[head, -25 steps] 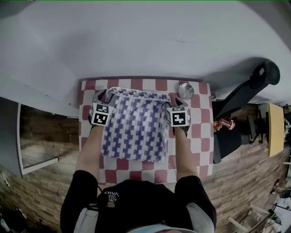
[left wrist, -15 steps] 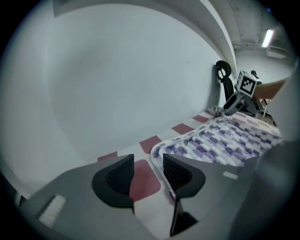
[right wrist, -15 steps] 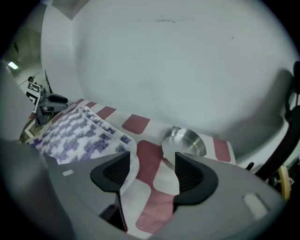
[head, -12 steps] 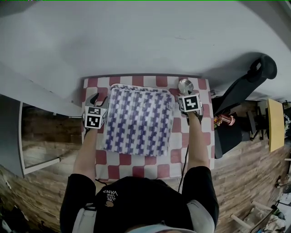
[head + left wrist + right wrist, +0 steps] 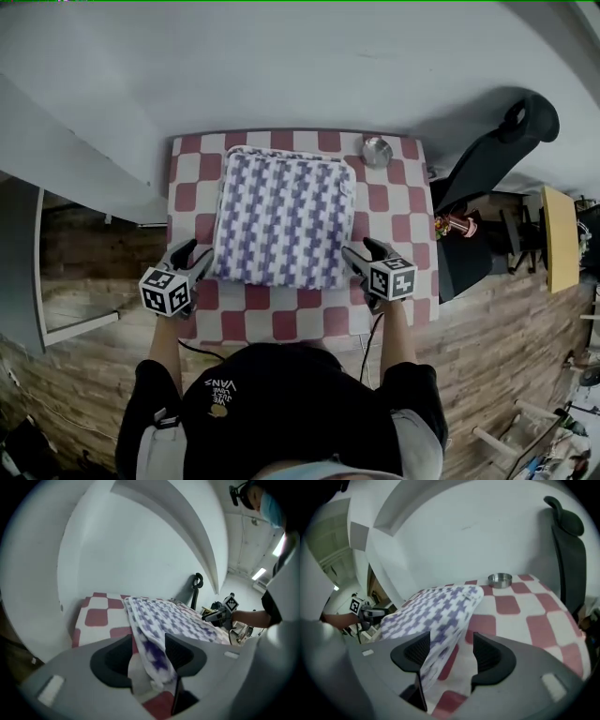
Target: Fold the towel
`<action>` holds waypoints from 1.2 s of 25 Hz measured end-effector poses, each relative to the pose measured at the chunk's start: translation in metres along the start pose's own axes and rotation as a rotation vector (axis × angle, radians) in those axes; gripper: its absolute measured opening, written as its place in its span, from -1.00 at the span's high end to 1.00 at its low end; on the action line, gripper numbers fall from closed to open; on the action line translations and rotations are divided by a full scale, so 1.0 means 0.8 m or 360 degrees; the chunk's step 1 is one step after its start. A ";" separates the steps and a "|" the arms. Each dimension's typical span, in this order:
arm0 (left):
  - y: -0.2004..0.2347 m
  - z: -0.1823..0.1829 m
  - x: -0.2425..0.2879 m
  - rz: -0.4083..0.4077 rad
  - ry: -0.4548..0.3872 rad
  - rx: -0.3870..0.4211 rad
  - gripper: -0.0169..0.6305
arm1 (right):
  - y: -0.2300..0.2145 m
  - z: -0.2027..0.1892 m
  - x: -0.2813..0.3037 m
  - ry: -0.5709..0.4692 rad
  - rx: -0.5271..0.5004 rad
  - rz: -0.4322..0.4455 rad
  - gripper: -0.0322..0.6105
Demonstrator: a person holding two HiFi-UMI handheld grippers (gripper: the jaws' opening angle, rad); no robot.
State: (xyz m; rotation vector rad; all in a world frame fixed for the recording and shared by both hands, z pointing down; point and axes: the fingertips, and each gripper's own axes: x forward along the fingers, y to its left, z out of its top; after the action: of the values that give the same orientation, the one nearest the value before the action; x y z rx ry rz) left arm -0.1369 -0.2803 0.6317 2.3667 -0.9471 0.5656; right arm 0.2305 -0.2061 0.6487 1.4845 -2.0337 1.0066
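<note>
My L gripper (image 5: 147, 657) jaws spread, just been opening, towel (image 5: 284, 220) near-L corner loose btwn them, my R gripper (image 5: 450, 652) jaws spread too, just been opening, near-R corner btwn them unpinched, towel folded on checked table (image 5: 413, 234), 1 metal bowl (image 5: 377, 151) far side.

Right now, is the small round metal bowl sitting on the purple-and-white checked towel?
No, the metal bowl stands on the red-and-white checked tablecloth, apart from the towel.

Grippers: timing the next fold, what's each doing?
Left gripper: open, fingers have just been opening, towel corner loose between them.
Right gripper: open, likewise just been opening, around a towel corner.
</note>
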 end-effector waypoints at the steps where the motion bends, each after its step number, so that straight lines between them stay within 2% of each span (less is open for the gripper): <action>1: -0.010 -0.013 -0.009 -0.0038 0.0006 -0.0010 0.35 | 0.012 -0.019 -0.008 -0.0012 0.0021 0.0055 0.00; 3: -0.029 -0.036 -0.020 -0.0102 0.0028 0.0017 0.35 | 0.033 -0.049 -0.023 -0.0030 0.0015 0.0146 0.00; 5: -0.040 -0.054 -0.020 -0.0135 0.0071 0.0096 0.35 | 0.047 -0.071 -0.032 -0.0029 -0.0044 0.0187 0.00; 8: -0.048 -0.071 -0.013 -0.0153 0.0142 0.0232 0.36 | 0.059 -0.092 -0.032 0.0003 -0.0176 0.0171 0.00; 12: -0.053 -0.085 -0.002 -0.0172 0.0201 0.0358 0.37 | 0.074 -0.109 -0.021 -0.0005 -0.0244 0.0171 0.11; 13: -0.053 -0.086 -0.001 -0.0176 0.0204 0.0380 0.47 | 0.077 -0.111 -0.019 -0.0011 -0.0262 0.0165 0.16; 14: -0.053 -0.087 -0.002 -0.0180 0.0205 0.0391 0.66 | 0.078 -0.113 -0.016 -0.0012 -0.0282 0.0148 0.26; 15: -0.053 -0.088 -0.003 -0.0186 0.0206 0.0390 0.82 | 0.078 -0.114 -0.016 -0.0012 -0.0302 0.0121 0.36; 17: -0.053 -0.092 -0.009 -0.0207 0.0212 0.0356 0.87 | 0.077 -0.112 -0.023 -0.0029 -0.0313 0.0083 0.64; 18: -0.053 -0.092 -0.014 -0.0221 0.0209 0.0328 0.88 | 0.078 -0.107 -0.031 -0.0054 -0.0307 0.0086 0.70; 24: -0.076 -0.083 -0.083 -0.0393 0.0104 0.0167 0.90 | 0.102 -0.078 -0.110 -0.0163 -0.0314 0.0192 0.77; 27: -0.103 -0.090 -0.133 -0.0497 0.0087 0.0101 0.90 | 0.130 -0.093 -0.148 -0.0098 -0.0332 0.0256 0.78; 30: -0.132 -0.109 -0.184 -0.0585 0.0102 0.0076 0.90 | 0.156 -0.130 -0.179 0.0023 -0.0343 0.0313 0.78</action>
State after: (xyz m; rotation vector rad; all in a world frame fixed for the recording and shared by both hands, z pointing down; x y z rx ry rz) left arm -0.1751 -0.0882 0.5853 2.4667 -0.4560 0.5178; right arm 0.1540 -0.0163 0.5780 1.1835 -2.2319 0.8351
